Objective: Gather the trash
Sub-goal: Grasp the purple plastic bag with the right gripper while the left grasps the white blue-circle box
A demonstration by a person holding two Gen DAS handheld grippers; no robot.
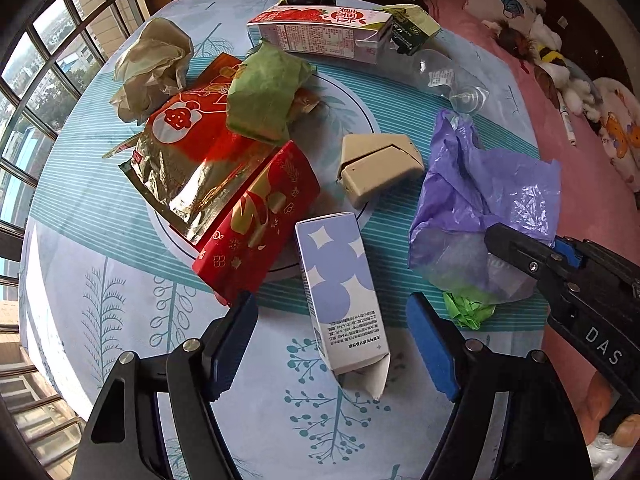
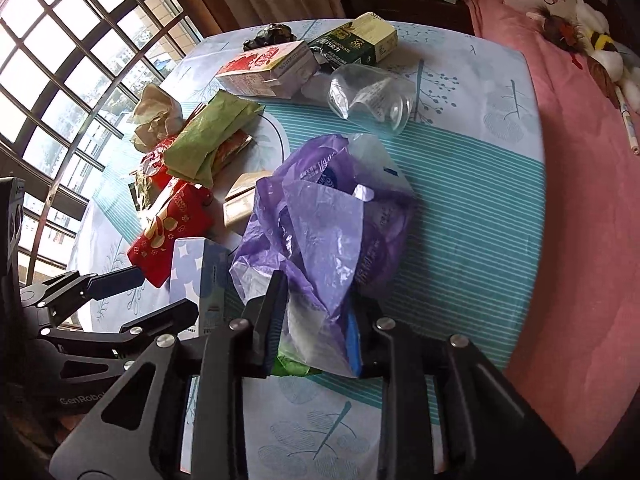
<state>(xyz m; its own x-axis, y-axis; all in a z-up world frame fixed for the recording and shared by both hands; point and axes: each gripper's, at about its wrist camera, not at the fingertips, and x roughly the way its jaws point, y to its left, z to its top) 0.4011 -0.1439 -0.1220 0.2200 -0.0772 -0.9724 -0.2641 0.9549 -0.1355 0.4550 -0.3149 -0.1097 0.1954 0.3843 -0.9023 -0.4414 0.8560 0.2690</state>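
Observation:
A purple plastic bag [image 1: 484, 204] lies on the right of the round table, with trash inside; it also shows in the right wrist view [image 2: 324, 216]. My right gripper [image 2: 318, 320] is shut on the bag's near edge, and it shows in the left wrist view [image 1: 516, 252]. My left gripper [image 1: 332, 320] is open around the near end of a white and lilac carton [image 1: 340, 288], which lies flat on the cloth. The carton also shows in the right wrist view [image 2: 196, 276].
Other trash lies around: a red foil pouch [image 1: 192, 160], red box [image 1: 260, 220], green wrapper [image 1: 264, 92], crumpled paper [image 1: 152, 68], beige box [image 1: 380, 160], strawberry milk carton [image 1: 320, 32], clear plastic bottle [image 1: 452, 76]. A pink bed [image 2: 580, 160] stands right of the table.

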